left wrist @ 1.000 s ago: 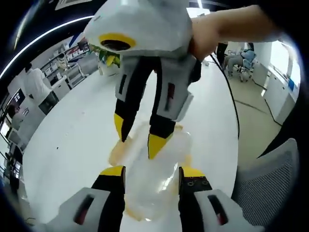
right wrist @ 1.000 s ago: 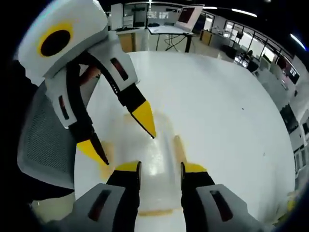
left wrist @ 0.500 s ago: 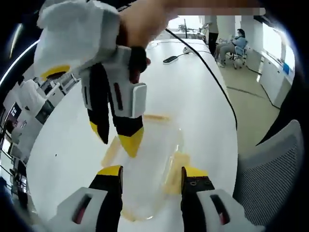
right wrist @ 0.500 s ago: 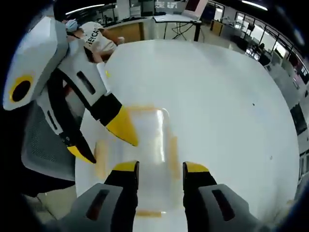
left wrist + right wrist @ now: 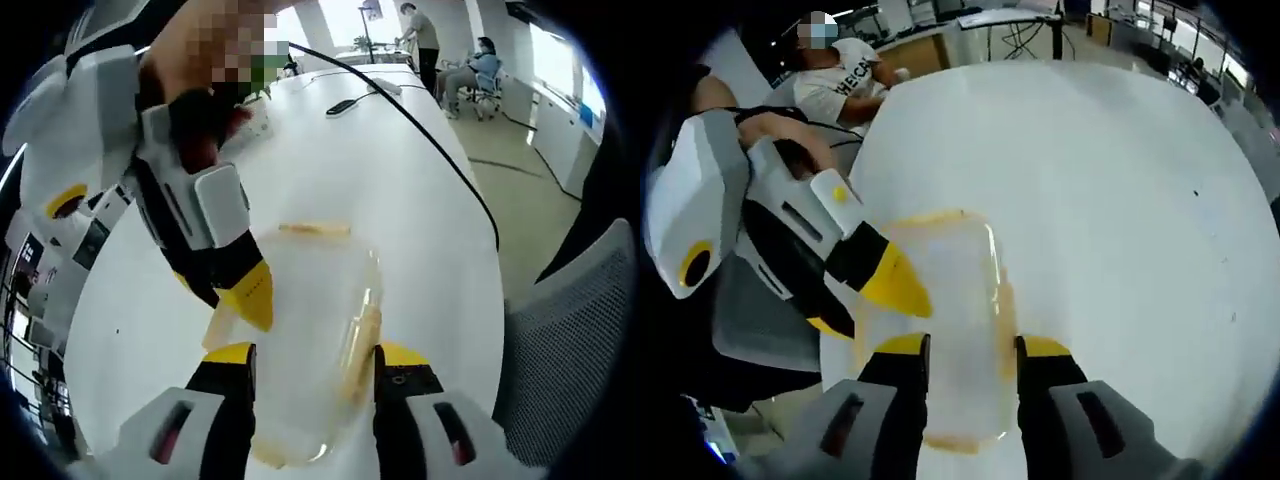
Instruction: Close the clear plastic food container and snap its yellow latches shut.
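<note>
Container [image 5: 305, 330] on white table [image 5: 400, 200]

The clear plastic food container [image 5: 310, 340] is lying flat on the white surface, sitting in the lower centre of the left gripper view and likewise in the right gripper view [image 5: 940, 330]. Its lid is resting on top (seemingly closed, though the glare is making that uncertain). The yellow latches [image 5: 360, 345] are showing along its edges, one at the far end [image 5: 313, 229].

white grippers, black jaws, yellow tips
</note>
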Action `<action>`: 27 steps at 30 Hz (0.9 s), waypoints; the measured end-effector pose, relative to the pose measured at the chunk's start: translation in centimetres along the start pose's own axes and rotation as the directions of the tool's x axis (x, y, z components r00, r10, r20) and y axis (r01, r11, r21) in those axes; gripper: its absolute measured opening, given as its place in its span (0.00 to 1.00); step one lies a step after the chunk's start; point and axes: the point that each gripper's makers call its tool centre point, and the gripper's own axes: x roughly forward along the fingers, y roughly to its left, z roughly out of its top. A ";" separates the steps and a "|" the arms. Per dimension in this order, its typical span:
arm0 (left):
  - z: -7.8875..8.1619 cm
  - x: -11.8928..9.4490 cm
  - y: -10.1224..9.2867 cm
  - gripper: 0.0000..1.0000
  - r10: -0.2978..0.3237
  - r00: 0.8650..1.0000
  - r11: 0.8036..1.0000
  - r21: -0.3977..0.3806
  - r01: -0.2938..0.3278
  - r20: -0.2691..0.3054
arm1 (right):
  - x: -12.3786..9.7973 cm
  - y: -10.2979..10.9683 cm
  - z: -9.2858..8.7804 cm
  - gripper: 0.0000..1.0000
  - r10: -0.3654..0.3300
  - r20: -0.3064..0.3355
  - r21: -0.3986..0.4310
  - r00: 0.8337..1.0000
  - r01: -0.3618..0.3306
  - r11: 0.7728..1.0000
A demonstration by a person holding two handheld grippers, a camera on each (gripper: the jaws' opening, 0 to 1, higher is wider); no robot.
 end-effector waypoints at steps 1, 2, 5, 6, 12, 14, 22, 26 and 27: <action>0.1 0.0 0.1 0.42 0.007 1.000 1.000 0.016 -0.007 0.003 | 0.1 0.0 0.0 0.32 0.005 -0.007 -0.004 1.000 -0.005 1.000; 0.1 0.0 0.0 0.42 0.008 1.000 1.000 0.017 -0.008 -0.001 | 0.1 0.1 0.1 0.32 0.010 -0.020 -0.005 1.000 -0.010 1.000; 0.1 0.1 0.1 0.41 0.011 1.000 1.000 0.012 -0.011 -0.002 | 0.2 0.1 0.0 0.32 0.021 -0.054 -0.009 0.998 -0.022 1.000; 0.1 0.1 0.1 0.41 0.011 1.000 1.000 0.009 -0.011 0.000 | 0.2 0.1 0.0 0.31 0.024 -0.063 -0.025 0.998 -0.026 0.999; 0.0 0.1 0.2 0.40 0.004 1.000 1.000 0.003 -0.004 0.007 | 0.4 0.1 0.1 0.29 0.040 -0.128 -0.062 0.991 -0.048 0.997; 0.0 0.1 0.2 0.40 0.003 1.000 1.000 0.002 -0.003 0.007 | 0.5 0.1 0.0 0.29 0.056 -0.135 -0.053 0.989 -0.064 0.997; -0.2 0.7 0.6 0.36 0.018 1.000 0.996 0.093 -0.018 -0.008 | 0.6 0.6 0.0 0.26 0.061 -0.218 -0.060 0.974 -0.076 0.995; -0.6 0.5 0.8 0.36 0.011 1.000 0.999 0.040 -0.011 -0.007 | 0.5 0.5 -0.1 0.26 0.054 -0.225 -0.064 0.973 -0.070 0.995; -0.7 0.6 0.9 0.36 0.013 1.000 0.999 0.039 -0.013 -0.005 | 0.4 0.6 -0.1 0.26 0.054 -0.224 -0.063 0.973 -0.069 0.996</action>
